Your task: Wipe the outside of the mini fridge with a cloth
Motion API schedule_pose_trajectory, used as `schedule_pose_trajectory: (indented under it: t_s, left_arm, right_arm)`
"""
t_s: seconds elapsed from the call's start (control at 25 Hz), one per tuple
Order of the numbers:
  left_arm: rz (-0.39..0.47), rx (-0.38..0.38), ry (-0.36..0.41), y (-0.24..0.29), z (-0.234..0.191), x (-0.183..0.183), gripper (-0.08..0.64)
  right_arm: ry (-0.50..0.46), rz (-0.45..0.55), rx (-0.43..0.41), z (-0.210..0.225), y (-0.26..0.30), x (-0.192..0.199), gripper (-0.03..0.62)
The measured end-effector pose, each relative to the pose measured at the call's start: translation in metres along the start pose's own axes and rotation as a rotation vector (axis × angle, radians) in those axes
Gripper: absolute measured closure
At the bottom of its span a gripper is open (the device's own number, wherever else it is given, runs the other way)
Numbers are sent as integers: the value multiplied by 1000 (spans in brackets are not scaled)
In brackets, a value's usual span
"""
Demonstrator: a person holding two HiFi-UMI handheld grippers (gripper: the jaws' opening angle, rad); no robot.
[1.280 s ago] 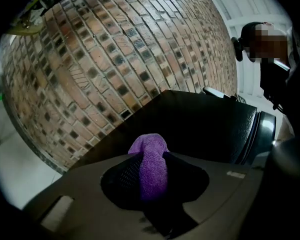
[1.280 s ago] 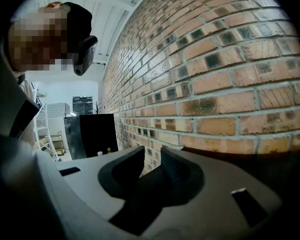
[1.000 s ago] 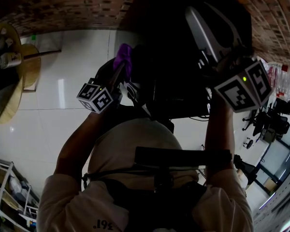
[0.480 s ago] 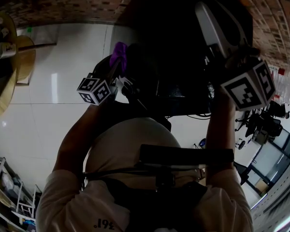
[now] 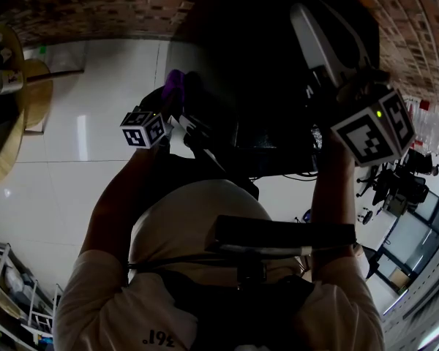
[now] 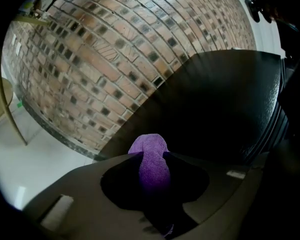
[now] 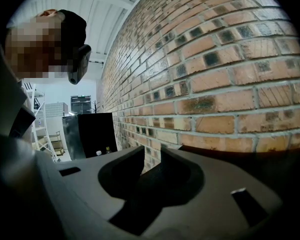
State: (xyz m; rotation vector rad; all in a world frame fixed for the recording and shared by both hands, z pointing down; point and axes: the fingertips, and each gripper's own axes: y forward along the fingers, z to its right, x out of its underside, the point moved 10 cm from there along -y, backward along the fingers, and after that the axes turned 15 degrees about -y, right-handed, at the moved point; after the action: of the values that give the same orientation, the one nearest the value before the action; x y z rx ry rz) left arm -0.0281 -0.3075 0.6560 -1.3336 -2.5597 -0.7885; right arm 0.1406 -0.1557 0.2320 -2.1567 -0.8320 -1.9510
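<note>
The black mini fridge (image 5: 263,64) stands against the brick wall, ahead of the person. My left gripper (image 5: 177,95) is shut on a purple cloth (image 5: 174,83) at the fridge's left side. In the left gripper view the cloth (image 6: 149,143) sticks out past the left gripper (image 6: 151,155) jaws, close to the fridge's dark glossy panel (image 6: 225,99); contact cannot be told. My right gripper (image 5: 307,28) is held high at the fridge's right. In the right gripper view the right gripper (image 7: 152,151) jaws stand slightly apart with nothing between them, facing the bricks.
A brick wall (image 6: 115,49) runs behind the fridge. A round wooden table (image 5: 14,123) stands at the left on the white tiled floor (image 5: 95,145). Metal shelving (image 5: 7,284) is at the lower left, office chairs (image 5: 406,181) at the right. A black cabinet (image 7: 90,134) stands further along the wall.
The left gripper with the purple cloth has sunk lower along the fridge's left side and tilted further down. The right gripper has kept still.
</note>
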Motion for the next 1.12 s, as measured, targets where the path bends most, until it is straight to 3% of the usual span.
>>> schedule_pose_trajectory:
  t_s: [0.72, 0.88, 1.12]
  left_arm:
    - [-147, -152, 59, 12, -25, 8, 456]
    - [-141, -135, 75, 11, -20, -7, 457]
    - [-39, -38, 33, -12, 6, -40, 457]
  right_arm:
    - [-1, -10, 31, 0, -4, 6, 499]
    - [-7, -1, 38, 1, -6, 6, 499]
    - [-21, 15, 46, 2, -6, 6, 499]
